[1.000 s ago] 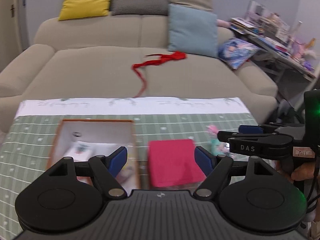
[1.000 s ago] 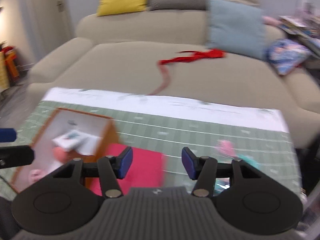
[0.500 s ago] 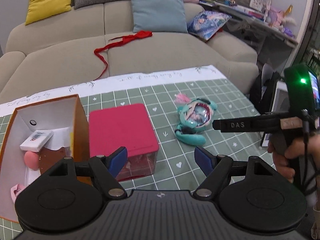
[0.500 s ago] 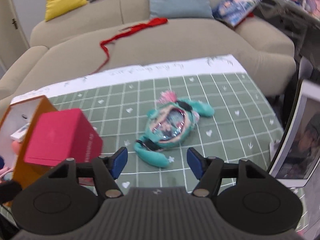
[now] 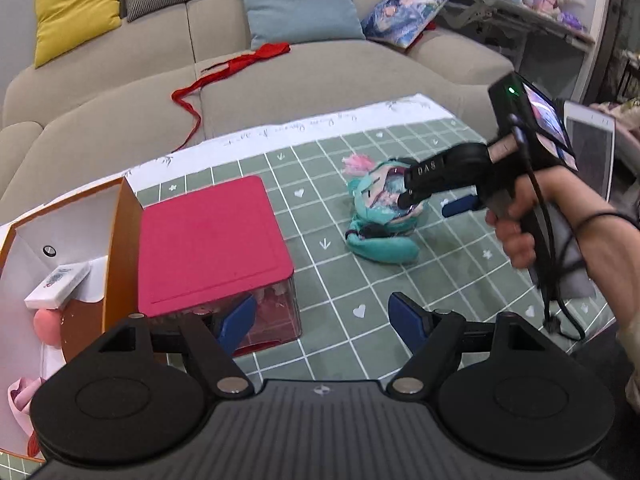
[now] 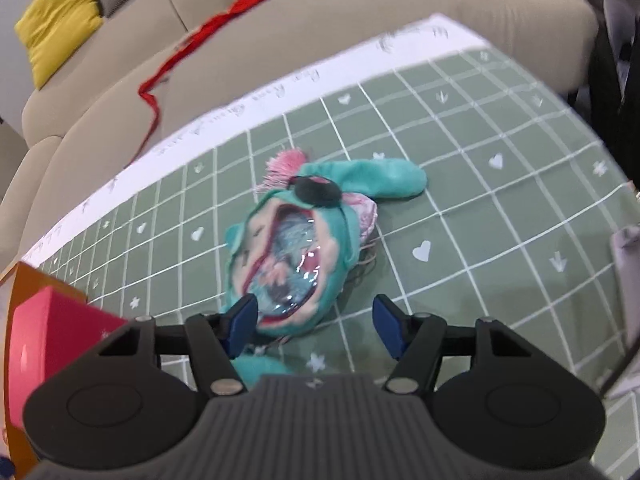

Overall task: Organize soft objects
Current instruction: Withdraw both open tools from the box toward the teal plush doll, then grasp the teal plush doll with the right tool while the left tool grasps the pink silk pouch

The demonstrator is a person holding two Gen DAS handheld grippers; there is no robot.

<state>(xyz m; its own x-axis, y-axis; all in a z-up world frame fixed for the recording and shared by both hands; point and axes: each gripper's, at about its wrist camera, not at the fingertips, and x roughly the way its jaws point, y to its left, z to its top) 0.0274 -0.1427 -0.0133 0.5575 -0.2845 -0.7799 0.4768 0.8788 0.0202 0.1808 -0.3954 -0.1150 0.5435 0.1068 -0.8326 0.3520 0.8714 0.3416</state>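
Jaws of both grippers stand apart, nothing between the blue pads. Left gripper (image 5: 322, 318) hovers over the worktop; right gripper (image 6: 316, 320) hangs low over the plush toy, its left pad over the toy's near edge, contact not discernible.

Sofa (image 5: 312, 76): beige, well beyond both sets of jaws, past the far edge of the worktop. Carries a yellow cushion (image 5: 76, 10), a pale blue cushion (image 5: 296, 0) and a red ribbon (image 5: 224, 70) trailing across the seat.

Worktop (image 5: 352, 280): covered by a green cloth with a white grid, hearts and a white far border. It lies directly under both sets of jaws.

Orange box (image 5: 80, 248): open, white inside, left of the left jaws. Holds a small white packet and something pink; details unclear.

Red-lidded box (image 5: 208, 240): clear walls, just ahead-left of the left jaws, touching or just beside the orange box. The left pad overlaps its near corner in the left wrist view.

Plush toy (image 6: 296, 248): teal, with a pink tuft, a black patch and a glossy face panel. Lies flat on the cloth just ahead of the right jaws, ahead-right of the left jaws, well apart from the red-lidded box.
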